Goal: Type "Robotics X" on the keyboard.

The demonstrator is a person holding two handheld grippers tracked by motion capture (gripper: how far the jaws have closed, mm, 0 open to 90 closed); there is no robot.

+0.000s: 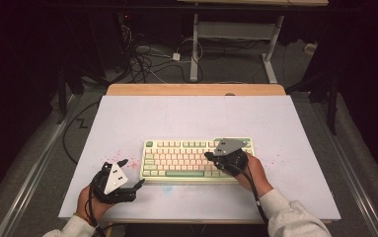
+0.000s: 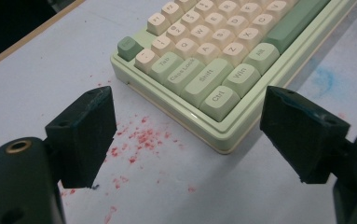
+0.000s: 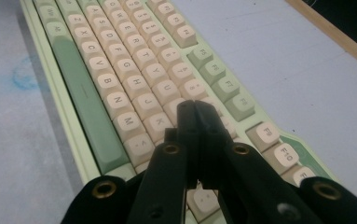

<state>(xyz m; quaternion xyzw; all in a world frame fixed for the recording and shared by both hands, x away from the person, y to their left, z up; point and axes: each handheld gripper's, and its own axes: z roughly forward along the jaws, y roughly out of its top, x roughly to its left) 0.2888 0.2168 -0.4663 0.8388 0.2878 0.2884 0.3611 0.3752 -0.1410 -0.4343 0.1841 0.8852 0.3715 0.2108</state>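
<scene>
The keyboard (image 1: 198,160) lies flat on the table (image 1: 285,123), near the person's edge. The right tongs (image 1: 208,155) are shut tight with nothing in them. Their tip is over the keys on the right part of the keyboard. The left tongs (image 1: 131,174) are wide open and empty, just beside the keyboard's left end, above red specks (image 2: 141,140) on the table.

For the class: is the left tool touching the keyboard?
Apart. In the left gripper view the left tool stands open, and bare mat shows between its jaws and the keyboard corner; the high view shows the same gap.
</scene>
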